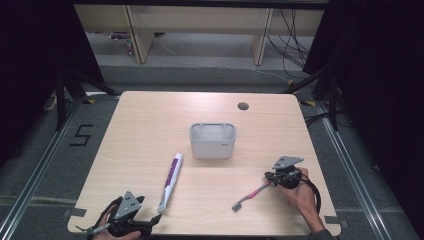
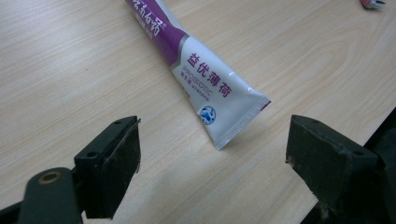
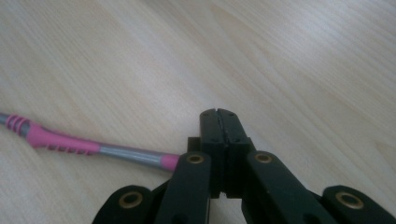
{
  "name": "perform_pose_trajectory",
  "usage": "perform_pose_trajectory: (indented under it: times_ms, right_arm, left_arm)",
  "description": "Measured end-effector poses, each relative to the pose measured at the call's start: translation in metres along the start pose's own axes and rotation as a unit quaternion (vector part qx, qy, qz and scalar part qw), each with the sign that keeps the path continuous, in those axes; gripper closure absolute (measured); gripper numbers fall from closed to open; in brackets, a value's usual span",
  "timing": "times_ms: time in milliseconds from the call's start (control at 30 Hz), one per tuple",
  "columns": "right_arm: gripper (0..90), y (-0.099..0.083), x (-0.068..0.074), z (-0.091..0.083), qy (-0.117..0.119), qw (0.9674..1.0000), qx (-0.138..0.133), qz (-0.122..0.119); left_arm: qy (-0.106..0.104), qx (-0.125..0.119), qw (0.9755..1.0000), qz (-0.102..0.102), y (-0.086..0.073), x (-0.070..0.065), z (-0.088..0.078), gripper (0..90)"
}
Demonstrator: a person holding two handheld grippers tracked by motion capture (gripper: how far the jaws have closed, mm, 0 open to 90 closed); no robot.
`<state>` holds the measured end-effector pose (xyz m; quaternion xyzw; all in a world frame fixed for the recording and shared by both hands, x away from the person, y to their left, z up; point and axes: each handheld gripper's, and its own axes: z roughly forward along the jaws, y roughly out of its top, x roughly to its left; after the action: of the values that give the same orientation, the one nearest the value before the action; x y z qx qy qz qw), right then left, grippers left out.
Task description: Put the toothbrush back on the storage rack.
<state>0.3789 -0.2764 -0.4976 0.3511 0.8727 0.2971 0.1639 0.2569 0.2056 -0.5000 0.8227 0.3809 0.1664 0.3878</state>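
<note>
- Near the right end of the worktop's front edge: right claw (image 1: 270,176), jaws pressed flat together with nothing between the pads. It points toward the left edge.
- Toothbrush (image 1: 251,194), pink and grey, lies flat on the wood just beside that claw. In the right gripper view its handle (image 3: 70,146) runs in from the left and passes behind the closed jaws; whether it touches them cannot be told. Bristle head points toward the front edge.
- At the front left corner: left claw (image 1: 156,218), jaws spread wide, empty, just above the wood.
- Toothpaste tube (image 1: 170,181), white and purple, lies flat just beyond it, slanting from the front edge toward the middle. In the left gripper view its crimped end (image 2: 219,107) points between the open pads, touching neither.
- Grey holder (image 1: 212,140) stands upright at the middle of the worktop (image 1: 150,125), apart from tube and brush.
- Cable hole (image 1: 243,106) near the back edge.
</note>
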Motion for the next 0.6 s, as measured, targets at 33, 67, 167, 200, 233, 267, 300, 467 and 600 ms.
perform_pose_trajectory:
  times_ms: [33,67,167,200,233,267,300,467,600]
  right_arm:
    - [90.0,0.0,0.0,0.0,0.0,1.0,0.0,0.0]
    - [90.0,-0.001,0.001,-0.001,0.001,1.0,0.002,0.002]
    - [90.0,-0.005,0.002,-0.005,0.001,1.0,-0.001,-0.001]
    - [90.0,-0.007,0.001,-0.004,0.005,0.9999,0.001,-0.012]
    - [90.0,-0.007,0.001,-0.004,0.005,0.9999,0.001,-0.012]
    - [90.0,-0.01,0.003,-0.009,0.0,1.0,0.002,0.005]
    - [90.0,-0.011,0.002,-0.01,0.001,1.0,0.0,0.001]
    - [90.0,-0.017,0.005,-0.017,0.002,1.0,0.001,-0.002]
    - [90.0,-0.022,0.01,-0.023,0.007,0.9999,0.01,0.001]
  left_arm:
    - [0.0,0.0,1.0,0.0,0.0,0.0,0.0,17.3]
    - [0.0,-0.001,1.0,0.0,0.0,0.0,0.0,17.3]
    - [0.001,-0.003,1.0,0.001,0.0,0.001,0.0,17.4]
    - [-0.001,-0.004,1.0,0.0,0.0,0.0,0.0,17.4]
    - [-0.001,-0.004,1.0,0.0,0.0,0.0,0.0,17.3]
    - [0.0,-0.001,1.0,0.001,0.0,0.0,0.0,17.4]
    - [0.0,-0.001,1.0,0.001,0.0,0.0,0.0,17.4]
    - [0.001,0.001,1.0,0.001,0.0,0.001,0.0,17.4]
    - [0.0,-0.002,1.0,0.001,-0.001,0.001,0.0,17.4]
